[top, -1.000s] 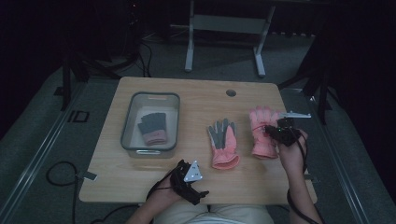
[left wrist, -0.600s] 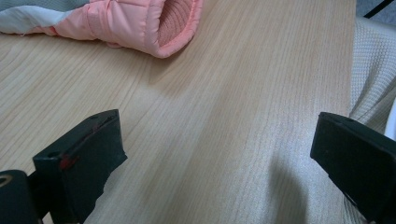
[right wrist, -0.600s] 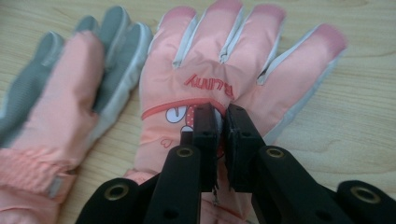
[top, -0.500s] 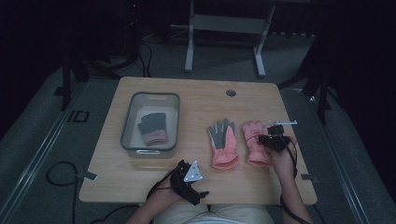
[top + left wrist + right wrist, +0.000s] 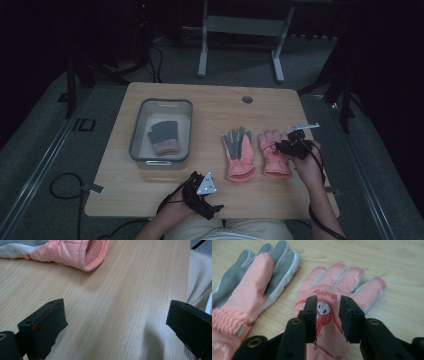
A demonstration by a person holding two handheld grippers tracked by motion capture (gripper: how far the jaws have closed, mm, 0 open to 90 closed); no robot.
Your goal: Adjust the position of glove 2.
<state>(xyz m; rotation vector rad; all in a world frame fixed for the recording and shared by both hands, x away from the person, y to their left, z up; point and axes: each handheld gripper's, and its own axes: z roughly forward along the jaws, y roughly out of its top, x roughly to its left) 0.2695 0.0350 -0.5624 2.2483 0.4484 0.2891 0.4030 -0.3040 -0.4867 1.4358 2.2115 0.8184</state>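
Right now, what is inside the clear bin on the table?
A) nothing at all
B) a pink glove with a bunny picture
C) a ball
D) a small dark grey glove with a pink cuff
D: in the high view the clear bin holds one small dark grey glove with a pink cuff, while both pink gloves lie out on the table.

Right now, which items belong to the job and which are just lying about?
In play:
- right pink glove, laid flat
- right gripper, jaws just opening above it
- left pink glove, beside it

Lying about:
- clear bin holding dark gloves
- left gripper, idle, open
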